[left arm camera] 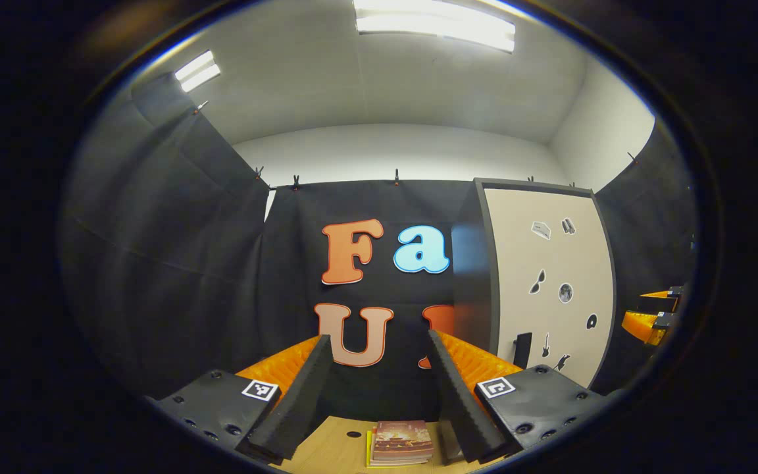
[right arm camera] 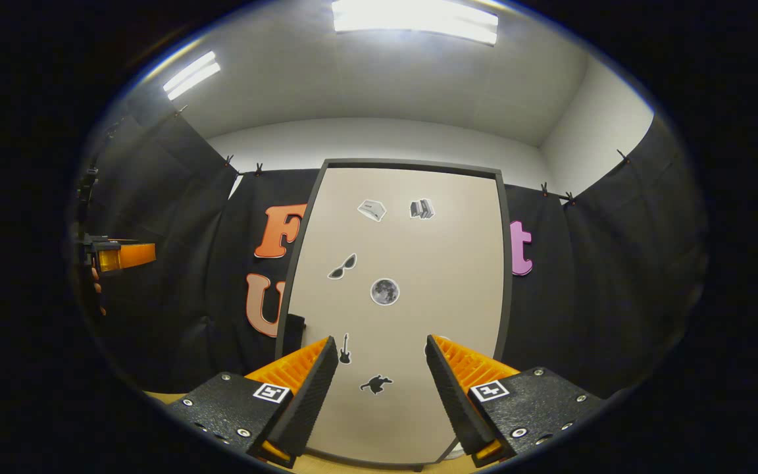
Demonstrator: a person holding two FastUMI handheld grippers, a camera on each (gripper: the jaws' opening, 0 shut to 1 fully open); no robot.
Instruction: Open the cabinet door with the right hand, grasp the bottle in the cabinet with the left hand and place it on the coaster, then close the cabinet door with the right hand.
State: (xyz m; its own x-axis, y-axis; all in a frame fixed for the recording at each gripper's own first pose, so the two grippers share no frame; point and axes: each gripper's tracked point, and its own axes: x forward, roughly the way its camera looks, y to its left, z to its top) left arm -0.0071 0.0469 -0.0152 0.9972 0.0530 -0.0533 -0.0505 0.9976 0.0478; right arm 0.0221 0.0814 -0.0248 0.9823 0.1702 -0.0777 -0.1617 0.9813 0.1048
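right gripper (right arm camera: 382, 385): held with fingers spread, nothing between them | cabinet door (right arm camera: 399, 289): seen shut straight ahead, small stickers (right arm camera: 385, 291) scattered on it | left gripper (right arm camera: 122, 255): seen far left, well apart from the door

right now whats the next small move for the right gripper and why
Probably ease the right gripper forward toward the handle on the left edge of the cabinet door. The door looks shut, the gripper is open and empty in front of it, and the bottle cannot be reached until the door opens.
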